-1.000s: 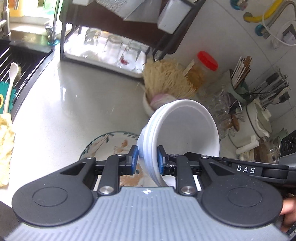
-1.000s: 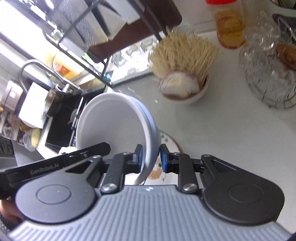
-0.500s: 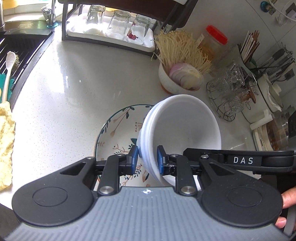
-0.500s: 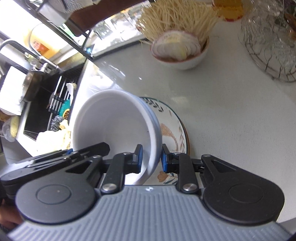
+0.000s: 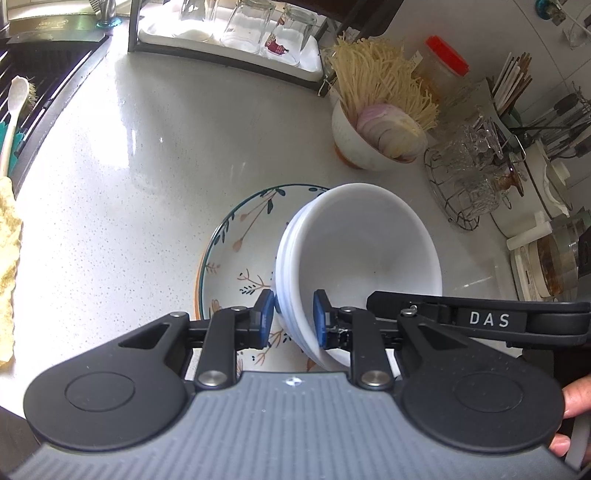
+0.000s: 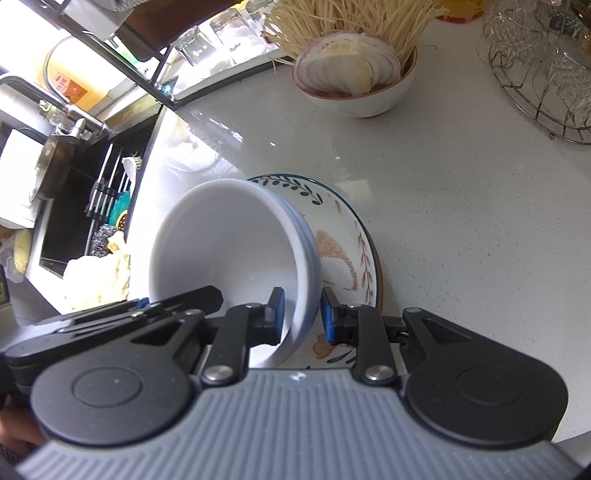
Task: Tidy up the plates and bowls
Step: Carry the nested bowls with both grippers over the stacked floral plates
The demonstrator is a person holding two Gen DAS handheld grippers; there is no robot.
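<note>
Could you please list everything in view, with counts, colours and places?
bowls: stack, count unclear, white, gripped over the plate
plate: one, white with leaf pattern, on the counter
counter: one, pale speckled
onion bowl: one, white, behind the plate
noodles: one bundle, yellow, in the onion bowl
glasses: at least three, clear, on the far rack tray
wire basket: one, metal, holding glassware
left claw: shut on the rims
right claw: shut on the rims

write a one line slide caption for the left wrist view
Left gripper and right gripper pinch opposite rims of stacked white bowls over a floral plate.
</note>
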